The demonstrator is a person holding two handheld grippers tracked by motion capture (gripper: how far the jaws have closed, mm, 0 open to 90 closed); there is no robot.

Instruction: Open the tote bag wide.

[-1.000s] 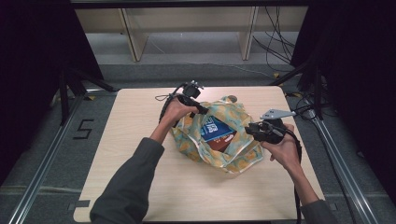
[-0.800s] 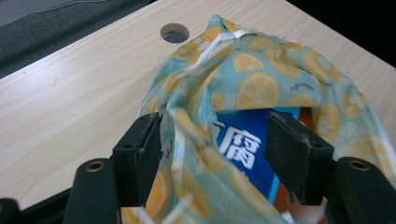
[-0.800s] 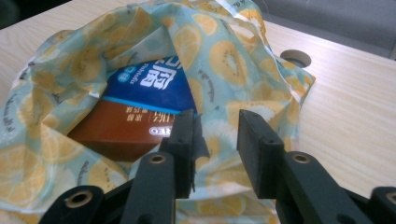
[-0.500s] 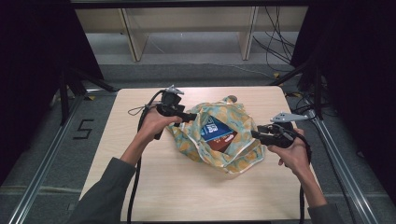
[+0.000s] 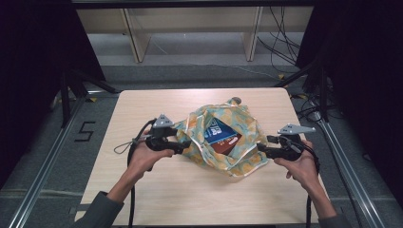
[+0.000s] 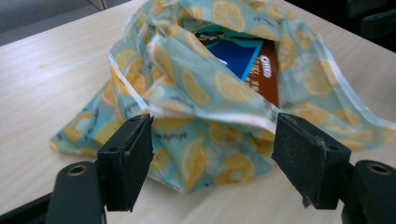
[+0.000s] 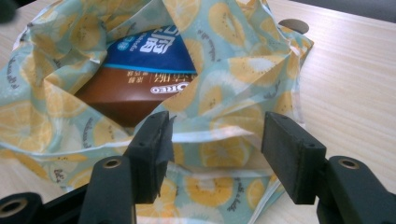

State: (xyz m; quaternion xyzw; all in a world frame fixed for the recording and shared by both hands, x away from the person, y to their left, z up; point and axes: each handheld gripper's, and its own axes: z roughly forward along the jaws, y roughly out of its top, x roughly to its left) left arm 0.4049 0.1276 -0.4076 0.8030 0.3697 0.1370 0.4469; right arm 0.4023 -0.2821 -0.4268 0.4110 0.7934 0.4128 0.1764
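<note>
A teal cloth bag [image 5: 237,156] printed with orange slices lies crumpled at the table's middle, its mouth gaping. Inside it lies a blue and brown biscuit box [image 5: 223,137], also visible in the left gripper view [image 6: 254,63] and the right gripper view [image 7: 140,70]. My left gripper [image 5: 186,144] sits at the bag's left side; its jaws have just been opening and stand wide, with the bag's folded edge [image 6: 210,114] between the tips, untouched. My right gripper [image 5: 260,150] sits at the bag's right side, jaws also just opening, a white-hemmed fold [image 7: 210,135] loose between them.
The wooden table [image 5: 142,109] has bare room on all sides of the bag. A small dark disc [image 5: 236,100] lies just past the bag's far edge. The left gripper's cable [image 5: 124,146] loops on the table to the left. Metal rails flank both table sides.
My left gripper has moved from the bag's far left edge toward me, to its near left side. My right gripper has drawn back to the right. Both have let go of the cloth.
</note>
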